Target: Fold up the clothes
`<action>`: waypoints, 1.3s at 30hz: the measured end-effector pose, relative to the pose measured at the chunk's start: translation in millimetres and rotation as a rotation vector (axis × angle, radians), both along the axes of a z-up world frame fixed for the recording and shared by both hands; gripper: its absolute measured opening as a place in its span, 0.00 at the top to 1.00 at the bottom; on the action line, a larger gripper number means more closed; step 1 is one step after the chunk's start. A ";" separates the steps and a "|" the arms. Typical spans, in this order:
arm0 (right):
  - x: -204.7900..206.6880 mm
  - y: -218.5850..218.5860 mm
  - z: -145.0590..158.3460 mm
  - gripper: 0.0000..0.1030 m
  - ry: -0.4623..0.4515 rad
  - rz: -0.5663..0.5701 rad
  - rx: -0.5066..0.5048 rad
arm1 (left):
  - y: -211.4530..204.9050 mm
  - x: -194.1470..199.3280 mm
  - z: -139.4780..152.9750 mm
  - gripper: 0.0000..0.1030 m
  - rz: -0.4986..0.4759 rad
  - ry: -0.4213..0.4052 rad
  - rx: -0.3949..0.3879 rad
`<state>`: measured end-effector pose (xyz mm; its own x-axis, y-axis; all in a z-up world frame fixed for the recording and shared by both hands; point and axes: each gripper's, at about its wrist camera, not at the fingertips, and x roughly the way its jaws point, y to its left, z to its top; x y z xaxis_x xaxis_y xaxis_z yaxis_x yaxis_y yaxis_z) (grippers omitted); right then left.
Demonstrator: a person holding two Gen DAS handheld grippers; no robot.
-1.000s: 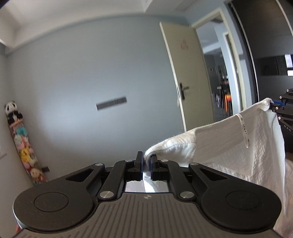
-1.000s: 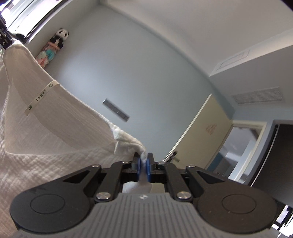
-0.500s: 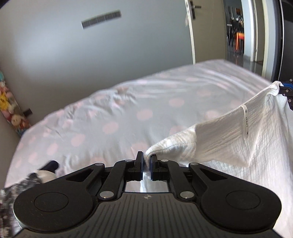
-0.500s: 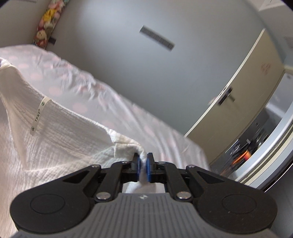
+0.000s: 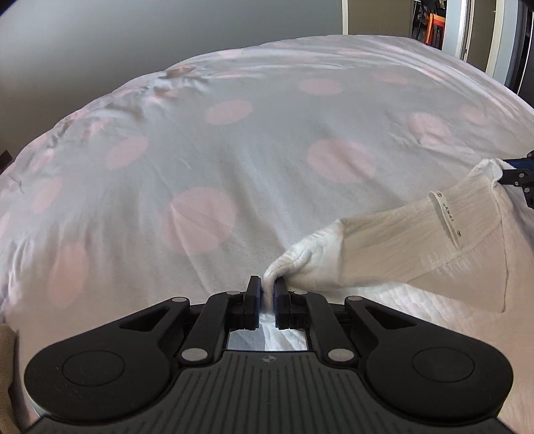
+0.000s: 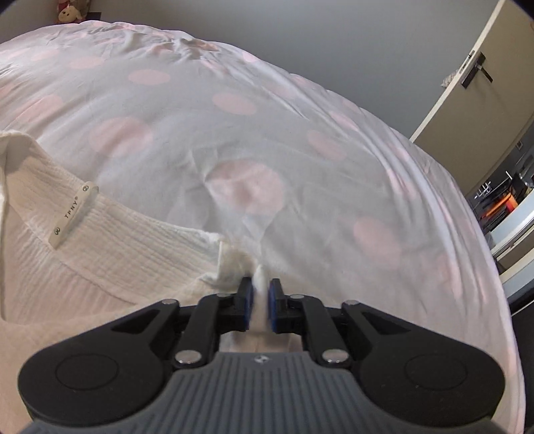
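A white crinkled garment (image 5: pixel 417 253) with a neck label is stretched between my two grippers above the bed. My left gripper (image 5: pixel 266 293) is shut on one shoulder of it. My right gripper (image 6: pixel 259 293) is shut on the other shoulder; the garment (image 6: pixel 110 253) hangs to its left there. The right gripper's tip also shows at the right edge of the left wrist view (image 5: pixel 515 173), pinching the cloth. The garment's lower part is hidden below the grippers.
A bed with a white duvet with pink dots (image 5: pixel 233 150) fills both views, also in the right wrist view (image 6: pixel 300 133). A grey wall stands behind it. A cream door (image 6: pixel 474 76) and a doorway are at the right. Plush toys (image 6: pixel 70 10) sit at the far left corner.
Both grippers have tilted down from facing the wall and ceiling to facing the bed, carrying the garment down with them. Both stay shut on it.
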<state>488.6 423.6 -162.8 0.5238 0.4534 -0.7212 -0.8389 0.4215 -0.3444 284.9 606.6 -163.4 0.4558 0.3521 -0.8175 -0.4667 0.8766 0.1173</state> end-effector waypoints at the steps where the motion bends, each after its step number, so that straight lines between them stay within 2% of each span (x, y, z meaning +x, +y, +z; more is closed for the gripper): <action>1: 2.6 -0.4 -2.5 0.74 0.003 -0.008 0.003 | 1.5 -0.1 -0.2 0.94 0.004 -0.003 -0.007; 2: 6.7 1.6 -4.3 0.69 0.018 -0.018 0.006 | 3.0 -0.1 -0.3 0.94 0.008 -0.007 -0.013; 6: 14.8 0.6 3.1 0.67 0.092 -0.063 0.019 | 9.0 -0.4 -0.8 0.90 0.024 -0.020 -0.040; 7: 15.5 -0.2 6.0 0.66 0.104 -0.073 0.023 | 9.0 -2.7 3.4 0.81 0.033 -0.027 -0.044; 8: 14.1 -5.5 12.8 0.59 0.107 -0.081 0.041 | 8.4 -6.3 8.0 0.75 0.045 -0.035 -0.051; 9: 12.6 -11.1 19.7 0.48 0.110 -0.089 0.059 | 7.4 -11.3 13.7 0.65 0.053 -0.050 -0.058; 10: 11.1 -16.6 26.6 0.44 0.112 -0.097 0.078 | 6.3 -16.4 19.5 0.60 0.061 -0.065 -0.064; 11: 9.7 -22.1 33.5 0.42 0.115 -0.105 0.096 | 1.3 -22.9 26.8 0.60 0.060 -0.074 -0.047; 13: 5.4 -42.3 49.1 0.42 0.135 -0.110 0.141 | -10.0 -36.2 40.8 0.58 0.060 -0.085 -0.018; 16: -4.9 -81.0 66.0 0.42 0.157 -0.145 0.182 | -34.1 -61.8 57.5 0.55 0.066 -0.092 -0.017; 24: -60.9 -227.7 85.8 0.45 0.253 -0.225 0.246 | -121.0 -137.5 76.6 0.54 0.073 -0.041 -0.057; 28: -93.7 -310.2 86.0 0.46 0.282 -0.248 0.227 | -169.6 -176.1 82.0 0.54 0.090 -0.037 -0.059; 32: -116.3 -381.1 76.5 0.48 0.372 -0.296 0.221 | -209.6 -207.4 84.1 0.54 0.126 -0.040 -0.080; 36: -137.7 -430.8 64.6 0.48 0.480 -0.312 0.236 | -240.1 -234.2 87.7 0.54 0.179 -0.060 -0.095; 39: -147.0 -445.9 54.1 0.48 0.530 -0.325 0.245 | -258.7 -252.8 94.1 0.54 0.227 -0.096 -0.136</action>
